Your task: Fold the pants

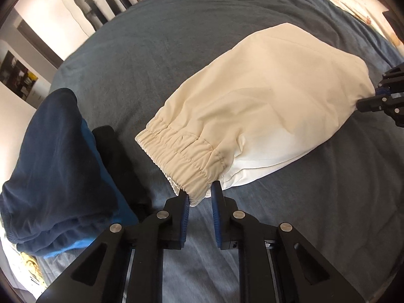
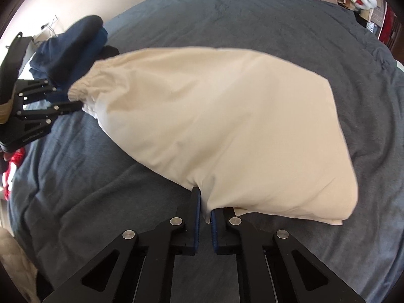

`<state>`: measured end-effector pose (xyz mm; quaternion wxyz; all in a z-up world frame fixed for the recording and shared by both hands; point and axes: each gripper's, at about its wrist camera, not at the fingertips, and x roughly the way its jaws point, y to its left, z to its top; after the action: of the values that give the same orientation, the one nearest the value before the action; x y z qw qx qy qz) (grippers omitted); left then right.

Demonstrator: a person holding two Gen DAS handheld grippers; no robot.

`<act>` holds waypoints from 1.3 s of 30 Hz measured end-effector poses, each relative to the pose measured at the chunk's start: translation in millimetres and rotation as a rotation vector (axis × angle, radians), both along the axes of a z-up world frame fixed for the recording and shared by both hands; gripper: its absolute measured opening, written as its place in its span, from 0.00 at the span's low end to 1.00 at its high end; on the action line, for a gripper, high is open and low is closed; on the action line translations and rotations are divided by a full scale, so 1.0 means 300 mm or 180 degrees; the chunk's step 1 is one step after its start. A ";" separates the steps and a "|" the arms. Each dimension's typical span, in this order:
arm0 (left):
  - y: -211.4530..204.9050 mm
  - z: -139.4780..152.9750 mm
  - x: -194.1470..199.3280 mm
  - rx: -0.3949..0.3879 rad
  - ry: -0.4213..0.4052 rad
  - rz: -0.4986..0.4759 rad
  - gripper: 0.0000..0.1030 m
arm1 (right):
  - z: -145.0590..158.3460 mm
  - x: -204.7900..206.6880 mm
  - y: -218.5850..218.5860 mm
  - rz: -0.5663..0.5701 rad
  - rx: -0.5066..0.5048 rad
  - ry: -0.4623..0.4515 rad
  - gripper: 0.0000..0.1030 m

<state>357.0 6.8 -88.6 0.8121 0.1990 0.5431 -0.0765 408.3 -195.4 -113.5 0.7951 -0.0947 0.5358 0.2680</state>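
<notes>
The cream pants [image 1: 255, 106] lie folded across the blue-grey bed [image 1: 176, 38], elastic waistband nearest the camera. The left gripper [image 1: 200, 197] has its blue-padded jaws parted around the waistband's corner (a gap shows on the right pad's side). At the far end the right gripper [image 1: 373, 98] meets the fabric. A stack of folded dark blue clothes [image 1: 60, 171] sits left.

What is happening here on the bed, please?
A person folds cream cotton pants on a grey-blue bedcover with two handheld grippers. The left gripper is open at the elastic waistband; the right gripper pinches the other end. A folded stack of dark blue clothes lies beside.
</notes>
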 end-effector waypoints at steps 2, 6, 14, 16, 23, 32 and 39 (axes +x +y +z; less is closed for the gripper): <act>-0.004 0.016 -0.026 -0.0036 0.0139 -0.0010 0.16 | 0.026 0.001 0.006 0.0024 -0.0032 0.0024 0.07; -0.004 0.020 -0.099 -0.0093 0.0454 0.0017 0.16 | 0.037 -0.039 0.013 0.0115 -0.0124 0.0218 0.07; 0.034 -0.078 -0.207 -0.0124 0.0852 0.0188 0.12 | 0.003 -0.139 0.030 0.0167 -0.0300 0.0573 0.07; 0.047 -0.102 -0.197 -0.0108 0.0844 0.0232 0.12 | -0.009 -0.146 0.026 0.0115 -0.0339 0.0573 0.07; 0.078 -0.106 -0.185 -0.0142 0.0794 0.0222 0.11 | -0.069 -0.161 0.035 0.0042 -0.0479 0.0603 0.07; 0.135 -0.045 -0.259 0.0026 0.0698 0.0404 0.15 | -0.043 -0.176 0.109 -0.0122 -0.0790 0.0457 0.08; 0.099 0.128 -0.244 -0.0257 0.0065 0.0348 0.25 | 0.064 -0.216 0.043 -0.0766 -0.0616 0.0508 0.17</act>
<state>283.8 36.5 -50.2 0.8169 0.1352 0.5580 -0.0559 343.4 -182.6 -94.3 0.7635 -0.0844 0.6280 0.1248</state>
